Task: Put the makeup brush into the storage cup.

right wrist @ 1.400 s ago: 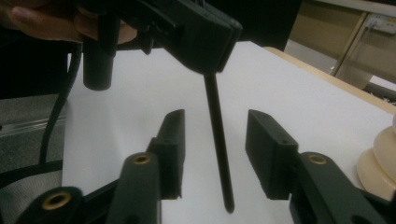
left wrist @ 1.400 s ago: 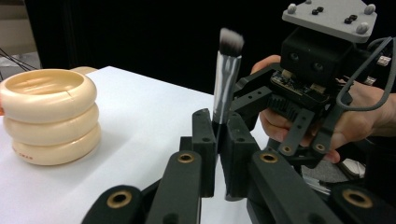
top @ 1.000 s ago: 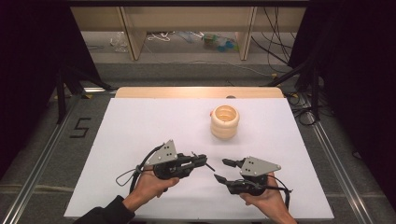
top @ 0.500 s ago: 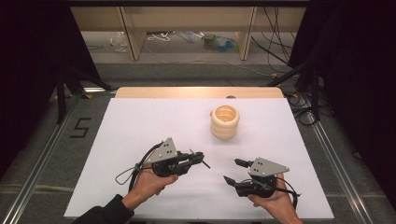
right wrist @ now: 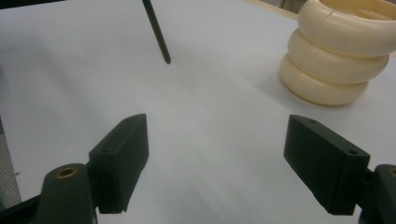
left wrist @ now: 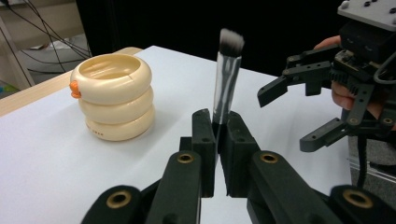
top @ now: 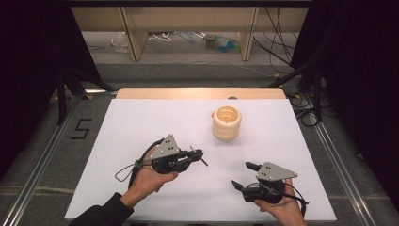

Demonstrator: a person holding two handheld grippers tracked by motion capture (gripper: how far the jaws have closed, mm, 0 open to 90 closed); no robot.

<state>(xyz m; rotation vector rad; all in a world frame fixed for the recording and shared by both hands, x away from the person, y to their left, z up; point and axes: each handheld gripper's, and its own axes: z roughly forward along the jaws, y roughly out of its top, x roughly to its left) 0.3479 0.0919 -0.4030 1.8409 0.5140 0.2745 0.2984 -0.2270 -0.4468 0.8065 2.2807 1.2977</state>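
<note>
1. The left gripper [top: 200, 154] sits over the near-left part of the white table [top: 141, 122], its jaws clamped together on a makeup brush [left wrist: 226, 81]. In the left gripper view the brush stands up between the pads, gripped low on its handle, with the soft bristle head [left wrist: 231, 41] uppermost.

2. The brush looks light and thin — a stiff, smooth handle that could swivel or slip in a two-pad pinch. I would judge the best hold to be on the handle close to the metal collar, never on the bristles, which would splay and give no purchase.

3. Further right and toward the back stands the cream holder [top: 226, 123], a stack of three rounded rings with an open top, well apart from both grippers. It looks like hard plastic, light and glossy, so a sideways knock from the brush could tip or slide it.

4. The right gripper [top: 243, 175] is at the near-right of the table. Its jaws have just been opening and now stand wide apart with nothing between them — in the right gripper view, bare tabletop lies between the pads, with the brush's dark handle end [right wrist: 159, 37] hanging ahead.
</note>
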